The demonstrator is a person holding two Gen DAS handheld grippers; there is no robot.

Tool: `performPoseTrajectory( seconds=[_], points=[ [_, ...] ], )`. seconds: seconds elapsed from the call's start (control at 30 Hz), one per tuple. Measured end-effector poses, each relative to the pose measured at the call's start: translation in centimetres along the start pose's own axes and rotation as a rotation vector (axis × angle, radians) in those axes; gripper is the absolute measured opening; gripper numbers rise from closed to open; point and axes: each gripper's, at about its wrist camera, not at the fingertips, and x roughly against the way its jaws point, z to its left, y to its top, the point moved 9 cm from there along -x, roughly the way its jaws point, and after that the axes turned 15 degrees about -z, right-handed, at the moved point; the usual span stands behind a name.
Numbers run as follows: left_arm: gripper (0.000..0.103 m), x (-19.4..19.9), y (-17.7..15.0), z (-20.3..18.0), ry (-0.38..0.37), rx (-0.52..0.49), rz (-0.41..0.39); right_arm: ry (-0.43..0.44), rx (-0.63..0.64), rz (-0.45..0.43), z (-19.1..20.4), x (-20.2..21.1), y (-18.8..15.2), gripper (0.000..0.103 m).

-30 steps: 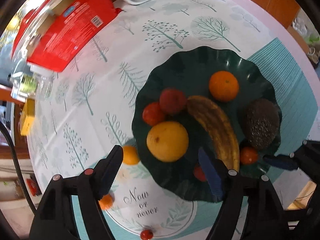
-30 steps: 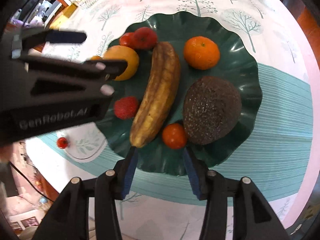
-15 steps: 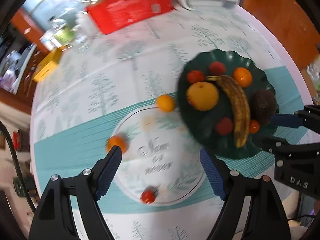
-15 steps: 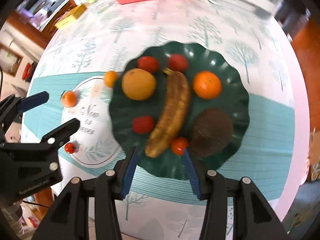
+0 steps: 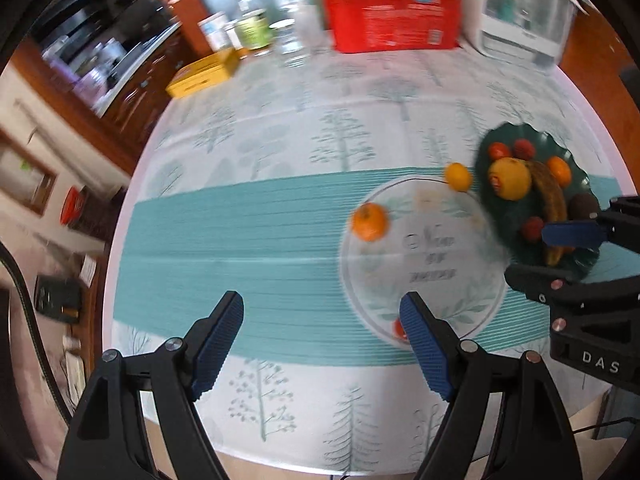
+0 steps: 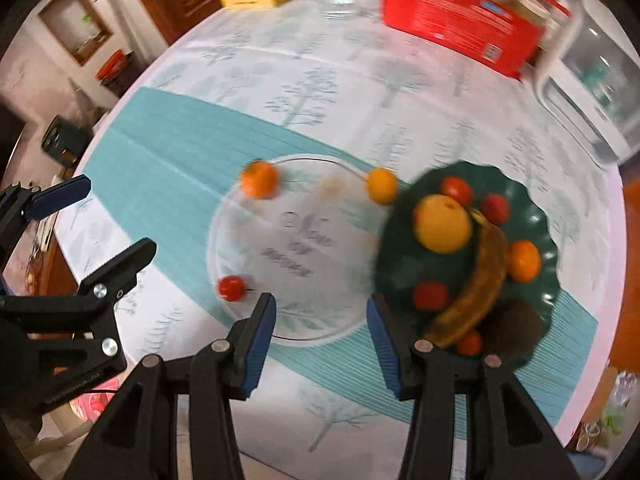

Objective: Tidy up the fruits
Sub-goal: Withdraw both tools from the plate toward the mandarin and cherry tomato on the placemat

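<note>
my left gripper (image 5: 320,320) released, empty | my right gripper (image 6: 320,320) released, empty | plate (image 6: 540,216) of fruit right | orange (image 6: 259,179), kumquat (image 6: 382,185), tomato (image 6: 231,288) on cloth (image 6: 180,168), left of plate

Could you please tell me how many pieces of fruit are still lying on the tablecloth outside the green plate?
3: an orange mandarin at the circle print's far left edge, a yellow-orange fruit right beside the green plate, and a small red tomato at the circle's near left. None appears hidden.

Home dining rm: tablecloth (image 5: 280,152), wood cabinets (image 5: 132,92) (jars).
</note>
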Motion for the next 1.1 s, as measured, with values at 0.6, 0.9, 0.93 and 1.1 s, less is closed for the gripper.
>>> performPoseTrajectory(
  seconds=[0.6,0.9,0.93,1.1],
  points=[
    [0.080,-0.3,-1.1,6.3,-0.031,0.010,-0.037,-0.020,-0.111,-0.065,3.6,1.1,1.0,0.048],
    [0.079,-3.9,0.2,8.4,-0.105,-0.070,-0.013,-0.067,-0.269,-0.024,3.3,-0.5,-1.4,0.048],
    [0.079,-4.5,0.6,8.1,-0.124,-0.092,-0.014,-0.069,-0.288,-0.021,3.3,-0.7,-1.7,0.048],
    [0.079,-6.7,1.3,6.0,-0.211,-0.183,0.001,-0.077,-0.351,-0.016,4.2,-2.0,-2.7,0.048]
  ],
)
